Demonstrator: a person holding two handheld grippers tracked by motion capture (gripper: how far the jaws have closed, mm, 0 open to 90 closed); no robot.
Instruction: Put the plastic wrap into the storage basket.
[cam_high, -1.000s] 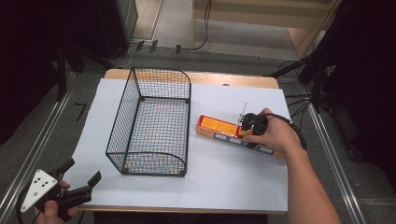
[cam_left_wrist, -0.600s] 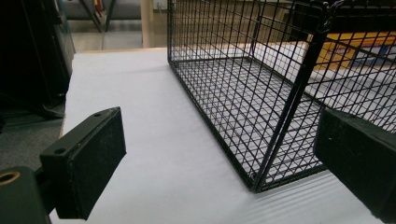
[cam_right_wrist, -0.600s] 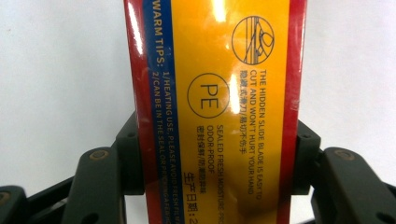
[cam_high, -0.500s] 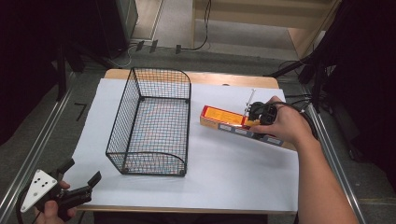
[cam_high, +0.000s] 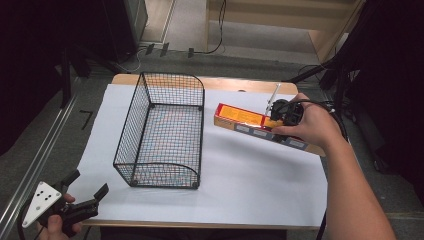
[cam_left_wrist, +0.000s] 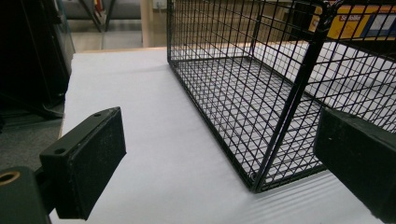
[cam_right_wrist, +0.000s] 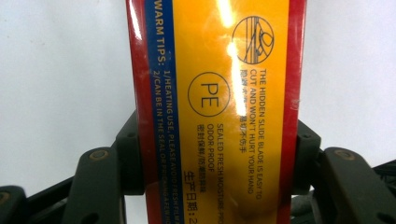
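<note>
Right gripper (cam_right_wrist: 212, 158) clamped across the narrow width of the cling-film box (cam_right_wrist: 215, 93), held lengthwise ahead of it for carrying, probably toward the wire basket (cam_high: 165, 135). Left gripper (cam_left_wrist: 224, 154) open and empty, basket corner just ahead, likely ready to steady it.

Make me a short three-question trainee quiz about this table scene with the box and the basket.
1. True or false: the right tongs grip the box.
2. What lies inside the basket? A) the box B) nothing C) a cable
3. Fill in: the left tongs are ___, with nothing between their pads.

Key: 1 true, the pads press both long sides of the box. 2 B. 3 open.
</note>
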